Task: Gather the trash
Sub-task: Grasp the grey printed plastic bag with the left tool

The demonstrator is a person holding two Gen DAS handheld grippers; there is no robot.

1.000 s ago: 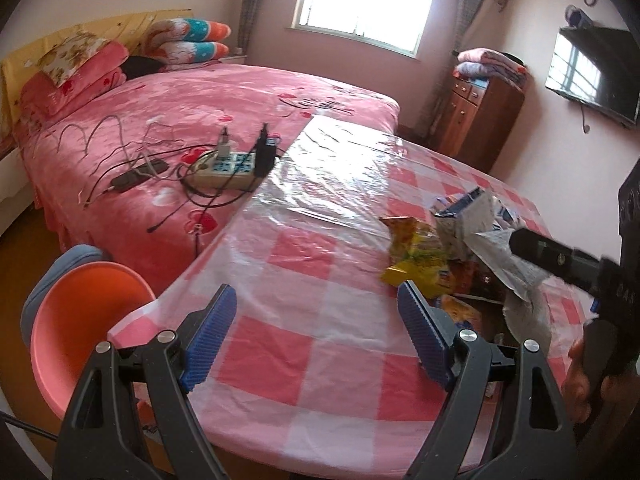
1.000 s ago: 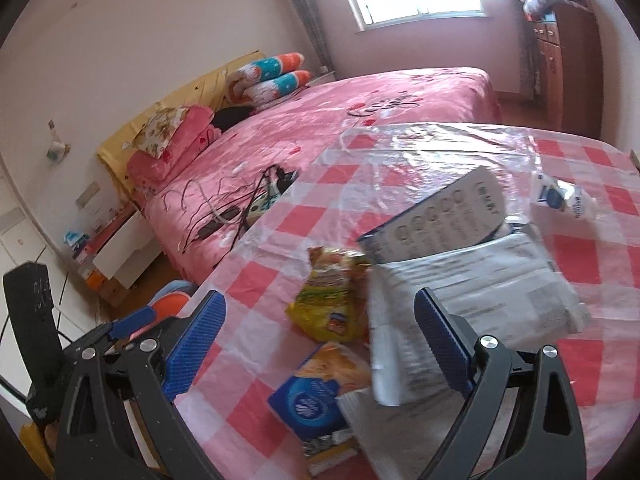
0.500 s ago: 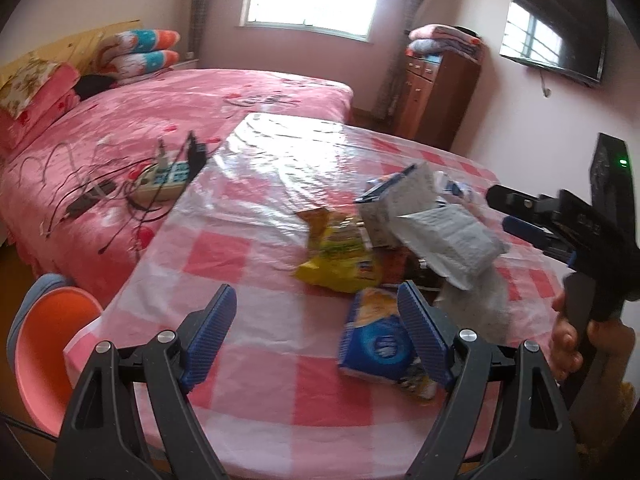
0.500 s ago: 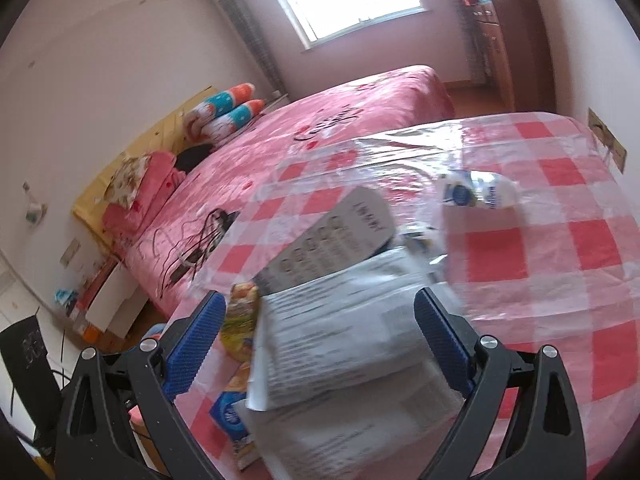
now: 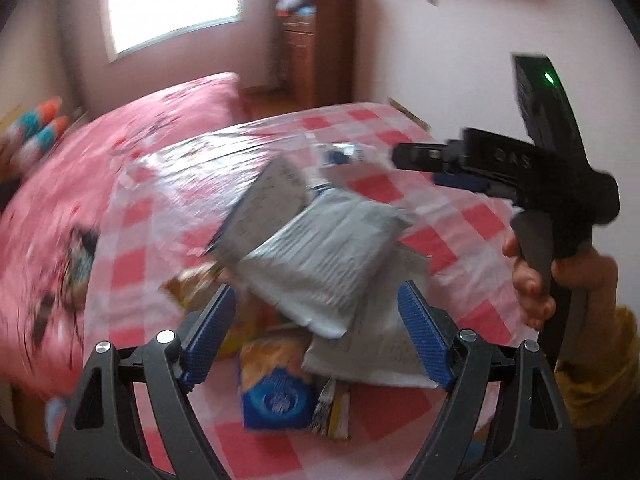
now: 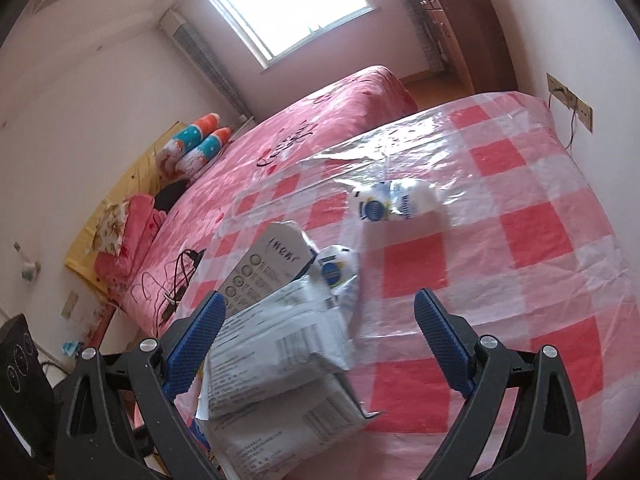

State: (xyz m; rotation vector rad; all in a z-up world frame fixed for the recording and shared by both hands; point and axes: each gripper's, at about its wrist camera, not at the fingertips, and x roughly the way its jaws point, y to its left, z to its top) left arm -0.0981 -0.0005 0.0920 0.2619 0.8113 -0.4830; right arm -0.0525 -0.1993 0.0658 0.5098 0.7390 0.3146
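Trash lies heaped on the checked tablecloth (image 6: 520, 240): a grey mailer bag (image 5: 320, 256) sits on top, a flat grey carton (image 6: 268, 268) leans just behind it, a blue-and-orange snack packet (image 5: 276, 384) lies in front of it, and two white wrappers (image 6: 394, 200) rest beyond it, the farther one well apart. The left gripper (image 5: 316, 336) hangs over the mailer with jaws spread wide and nothing between them; the right gripper (image 6: 318, 344) is likewise wide open and empty, the mailer at its left pad. A good pick, by this reading, comes down over one loose edge of the mailer, not the whole stack, since the glossy plastic cover looks slippery. Past the mailer stand a pink bed (image 6: 320, 120), a wooden cabinet (image 5: 316, 52) and a bright window (image 6: 292, 12).
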